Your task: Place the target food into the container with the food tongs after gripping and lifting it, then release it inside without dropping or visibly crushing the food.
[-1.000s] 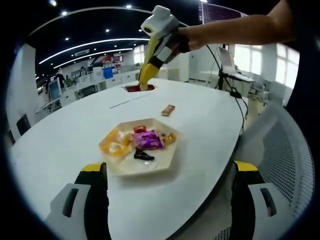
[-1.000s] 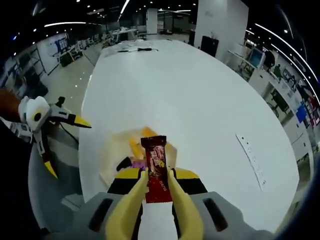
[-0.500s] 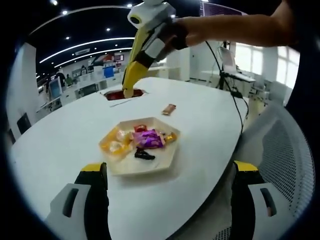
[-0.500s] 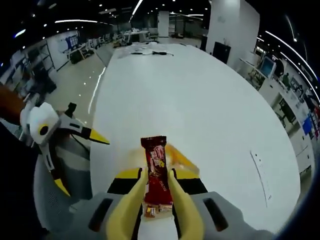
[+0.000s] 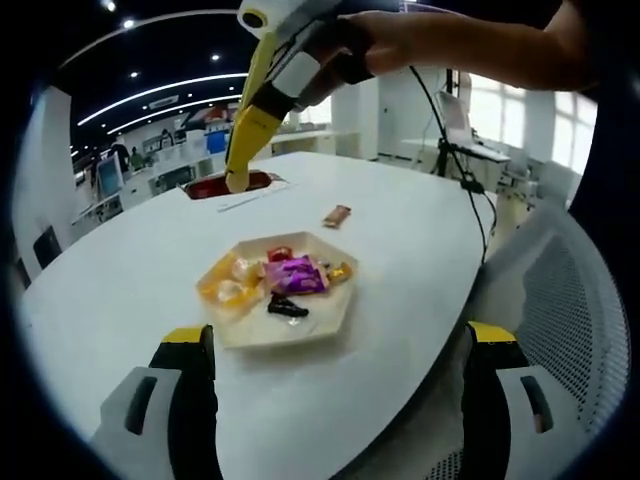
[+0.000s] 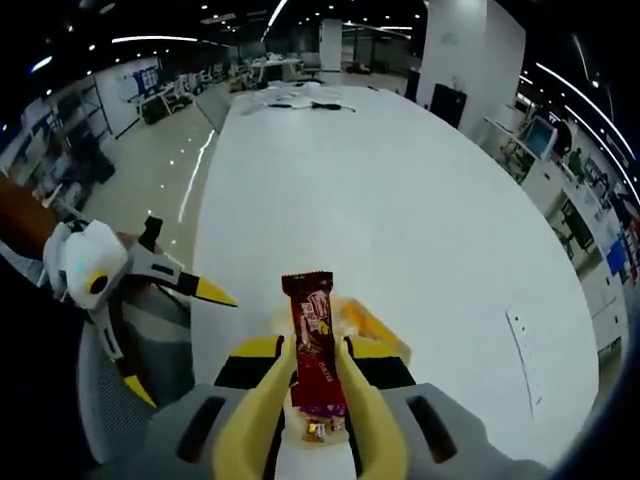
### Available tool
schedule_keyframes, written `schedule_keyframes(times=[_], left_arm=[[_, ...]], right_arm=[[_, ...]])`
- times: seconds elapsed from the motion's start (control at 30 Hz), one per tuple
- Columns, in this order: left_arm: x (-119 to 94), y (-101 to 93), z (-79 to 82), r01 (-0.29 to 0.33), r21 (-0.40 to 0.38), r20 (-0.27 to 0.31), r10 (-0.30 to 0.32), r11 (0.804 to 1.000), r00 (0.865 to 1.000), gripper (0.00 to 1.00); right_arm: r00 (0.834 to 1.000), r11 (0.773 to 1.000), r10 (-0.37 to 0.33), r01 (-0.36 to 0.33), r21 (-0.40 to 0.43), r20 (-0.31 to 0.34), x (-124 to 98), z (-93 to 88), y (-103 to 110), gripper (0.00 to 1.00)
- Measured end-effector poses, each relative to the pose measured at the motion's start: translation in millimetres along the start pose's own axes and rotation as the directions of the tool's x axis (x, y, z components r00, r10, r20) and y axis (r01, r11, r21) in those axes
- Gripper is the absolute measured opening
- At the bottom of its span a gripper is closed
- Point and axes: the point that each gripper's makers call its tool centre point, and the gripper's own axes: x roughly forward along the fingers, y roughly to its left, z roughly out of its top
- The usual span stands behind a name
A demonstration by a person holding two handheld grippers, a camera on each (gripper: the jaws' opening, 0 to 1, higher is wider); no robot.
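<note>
- Right gripper [image 6: 318, 370]: yellow tong-like jaws clamped on a dark red glossy snack wrapper [image 6: 312, 345], flat and oblong, crimped top end sticking up above the jaw tips. In the left gripper view the same gripper [image 5: 238, 180] is held high by a hand [image 5: 390, 40], with the red wrapper [image 5: 222, 185] pinched at its tips.
- Left gripper [image 5: 335, 400]: black jaws with yellow caps, spread wide, nothing between them. In the right gripper view it [image 6: 175, 330] sits off the desk's left edge, yellow tips apart.
- Container [image 5: 335, 312]: pale, shallow hexagonal tray, matte, near the desk's rounded near edge in the left gripper view. In the right gripper view it lies under the held wrapper, mostly hidden by the jaws.
- In the tray: shiny purple foil packet [image 5: 295, 275] in the middle, orange-yellow wrapped pieces [image 5: 226, 290] on the left side, small red piece [image 5: 279, 254] at the far side, small black piece [image 5: 285, 308] at the near side.
- A small brown wrapped bar [image 5: 337, 215] lies loose on the desk [image 5: 130, 280] beyond the tray, well apart from it.
- Desk: smooth white top, rounded end.
- Mesh-back chair [image 5: 570, 320], white, just off the desk's right edge.
</note>
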Motion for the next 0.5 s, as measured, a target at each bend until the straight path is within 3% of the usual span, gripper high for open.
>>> schedule_keyframes(times=[0.23,0.5], left_arm=[[-0.4,0.5,0.3,-0.002,-0.002,0.001,0.002,1.000,1.000,0.99],[-0.3,-0.1,0.0,0.000,0.000,0.000,0.000,1.000,1.000,0.99]], right_arm=[[1.000,0.998,0.027,-0.028,-0.058,-0.011,2.8,-3.6,6.3,0.26],[0.999,0.998,0.034,-0.033,-0.055,0.010,0.1,-2.1,7.3,0.27]])
